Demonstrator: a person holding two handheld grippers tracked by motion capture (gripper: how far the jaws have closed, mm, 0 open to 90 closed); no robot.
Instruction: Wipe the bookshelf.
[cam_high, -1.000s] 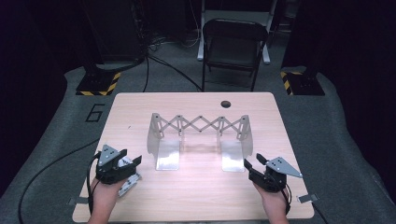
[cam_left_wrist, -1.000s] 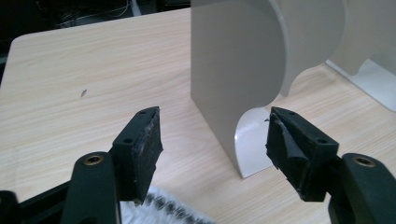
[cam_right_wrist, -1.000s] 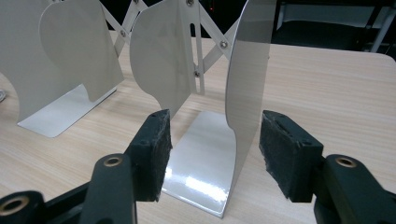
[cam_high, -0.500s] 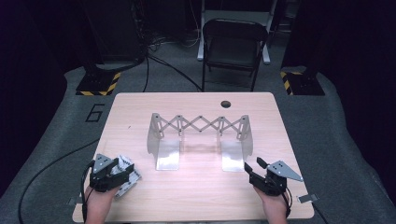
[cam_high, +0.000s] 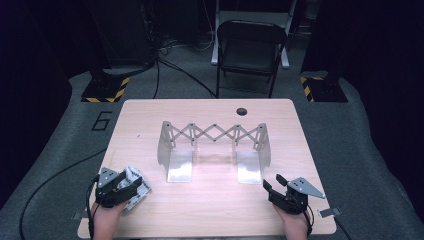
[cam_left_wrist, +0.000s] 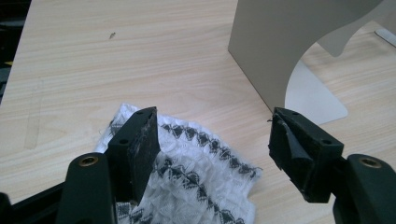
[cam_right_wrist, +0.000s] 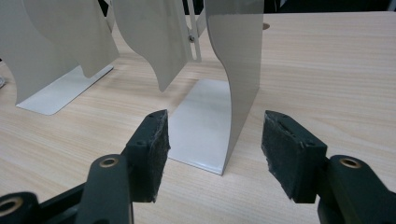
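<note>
- The wooden table (cam_high: 210, 215) spreads pale and wide, with a small round hole (cam_high: 242, 111) near its far edge.
- Mid-table stands the metal rack (cam_high: 214, 150): two upright end plates on flat feet, joined along the top by a scissor lattice.
- Down at the near left corner lies the cloth (cam_high: 135, 186), a crumpled white piece with black patterned bands, flat on the wood and well apart from the rack's left foot.
- The left gripper (cam_high: 131, 181) sits right over that cloth, jaws spread wide; in the left gripper view the cloth (cam_left_wrist: 196, 177) lies beneath and between the jaws, one pad (cam_left_wrist: 144, 149) hovering against its edge, and nothing is pinched.
- The right gripper (cam_high: 274, 183) waits at the near right, just short of the rack's right foot, jaws released and holding nothing; they have just been opening a touch more, with only air between them.
- Through the right gripper view, the rack's plate (cam_right_wrist: 233, 70) rises straight ahead past the pads (cam_right_wrist: 159, 149).
</note>
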